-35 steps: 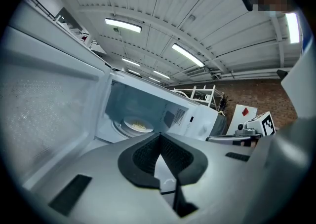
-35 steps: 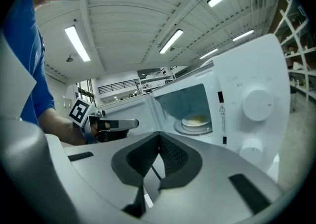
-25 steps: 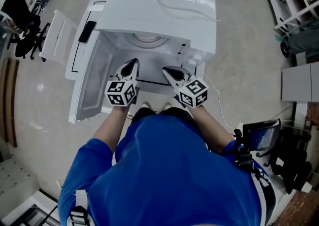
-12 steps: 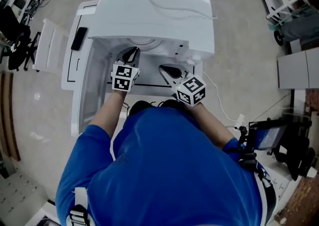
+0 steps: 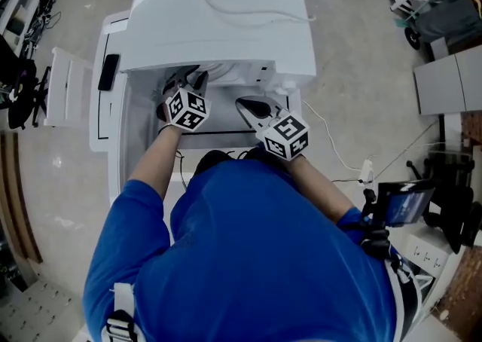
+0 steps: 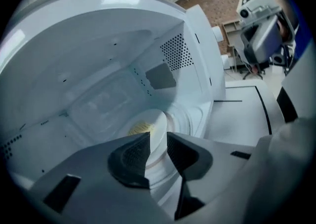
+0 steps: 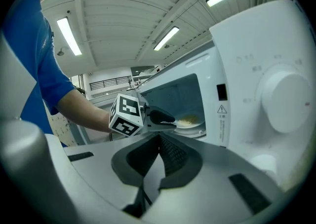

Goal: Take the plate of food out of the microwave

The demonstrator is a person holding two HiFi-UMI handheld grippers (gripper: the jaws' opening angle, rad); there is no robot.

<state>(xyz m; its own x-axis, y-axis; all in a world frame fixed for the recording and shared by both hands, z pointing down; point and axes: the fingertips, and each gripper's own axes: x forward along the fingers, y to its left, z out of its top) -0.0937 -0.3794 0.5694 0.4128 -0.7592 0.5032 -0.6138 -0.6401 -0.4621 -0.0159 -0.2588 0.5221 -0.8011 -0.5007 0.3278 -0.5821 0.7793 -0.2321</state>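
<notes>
A white microwave (image 5: 218, 24) stands with its door (image 5: 105, 99) swung open to the left. Inside, a white plate (image 6: 148, 124) with yellow food (image 6: 139, 128) sits on the glass turntable (image 6: 185, 119). My left gripper (image 5: 194, 80) reaches into the cavity; its jaws are opening, and the plate's near rim shows in the gap between the fingers (image 6: 129, 156) without being pressed. In the right gripper view the left gripper (image 7: 170, 119) stands at the plate (image 7: 190, 122). My right gripper (image 5: 245, 105) hovers shut and empty in front of the control panel (image 7: 276, 99).
A white cable (image 5: 331, 156) trails from the microwave's right side over the floor. A dark screen device (image 5: 403, 205) sits at the right, a grey cabinet (image 5: 444, 84) farther back. The open door blocks the left side.
My left gripper has moved forward from the doorway into the cavity, up to the plate. My right gripper has stayed about where it was, in front of the microwave.
</notes>
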